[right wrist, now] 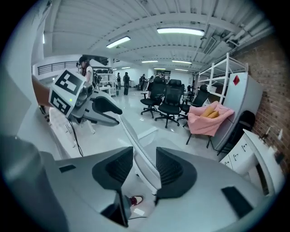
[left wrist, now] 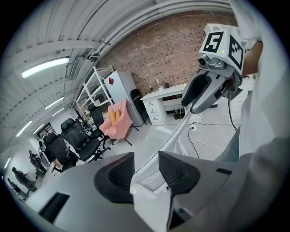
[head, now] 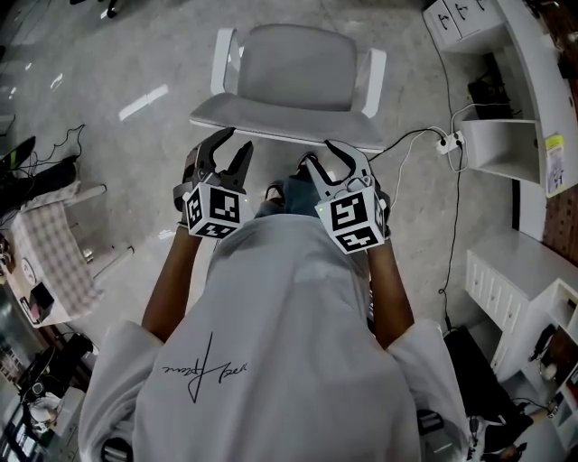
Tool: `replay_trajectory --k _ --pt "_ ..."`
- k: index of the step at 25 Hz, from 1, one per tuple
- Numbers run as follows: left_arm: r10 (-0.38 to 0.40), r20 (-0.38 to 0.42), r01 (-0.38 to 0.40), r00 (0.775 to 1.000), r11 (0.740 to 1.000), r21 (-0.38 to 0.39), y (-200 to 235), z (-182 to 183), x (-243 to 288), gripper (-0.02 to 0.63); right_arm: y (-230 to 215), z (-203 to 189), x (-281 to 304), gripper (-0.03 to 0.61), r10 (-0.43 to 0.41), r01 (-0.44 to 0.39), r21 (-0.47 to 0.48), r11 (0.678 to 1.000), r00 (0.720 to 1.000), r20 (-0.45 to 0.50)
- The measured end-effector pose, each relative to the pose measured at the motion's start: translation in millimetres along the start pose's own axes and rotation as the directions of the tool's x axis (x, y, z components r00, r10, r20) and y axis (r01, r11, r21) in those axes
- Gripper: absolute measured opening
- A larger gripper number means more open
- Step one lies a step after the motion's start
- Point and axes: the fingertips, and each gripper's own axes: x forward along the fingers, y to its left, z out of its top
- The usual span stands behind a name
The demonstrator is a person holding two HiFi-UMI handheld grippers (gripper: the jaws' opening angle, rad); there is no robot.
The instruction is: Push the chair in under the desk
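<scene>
Beside the white desk (head: 522,50) at the right of the head view, the drawer unit (head: 462,18) stands closed, so its content is hidden. An open white box compartment (head: 492,149) sits lower on the same side; I cannot tell what is inside it. At the bottom right corner, a white shelf (head: 567,311) holds some small things, too small to name and partly cut off by the edge.

The chair (head: 298,68) stands on the grey floor directly before the person, its seat turned away, well apart from the desk and not under it. The left gripper (head: 233,143) and the right gripper (head: 323,153) both meet the top edge of the backrest (head: 289,129). In the left gripper view the left gripper (left wrist: 146,165) has its jaws released, with the white backrest edge (left wrist: 156,152) between them but the pads not pressing on it. In the right gripper view the right gripper (right wrist: 139,163) is also released, wide apart around the same edge (right wrist: 136,145).

The person's white shirt (head: 289,343) hides most of the legs; only one shoe (right wrist: 134,200) shows under the backrest. A pink cloth (right wrist: 209,118) covers a far chair.
</scene>
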Motion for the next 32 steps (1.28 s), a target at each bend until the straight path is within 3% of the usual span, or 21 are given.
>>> replay_trajectory --k 15,21,26,32 --pt "-0.036 -0.095 0.039 0.995 0.999 0.025 6 -20 29 0.199 -16 -28 35 0.178 0.081 -0.098 -0.125 0.987 0.987 -0.136" --pt "-0.046 -0.160 0.063 0.986 0.993 0.103 3 -31 38 0.199 -15 -33 44 0.186 0.136 -0.164 -0.157 0.974 0.976 -0.172" --pt "-0.079 -0.177 0.090 0.981 0.994 0.056 2 -30 45 0.207 -15 -37 48 0.184 0.173 -0.199 -0.136 0.971 0.968 -0.182" --pt "-0.079 -0.189 0.091 0.979 0.994 0.055 2 -29 48 0.213 -17 -43 51 0.181 0.195 -0.225 -0.142 0.964 0.961 -0.194"
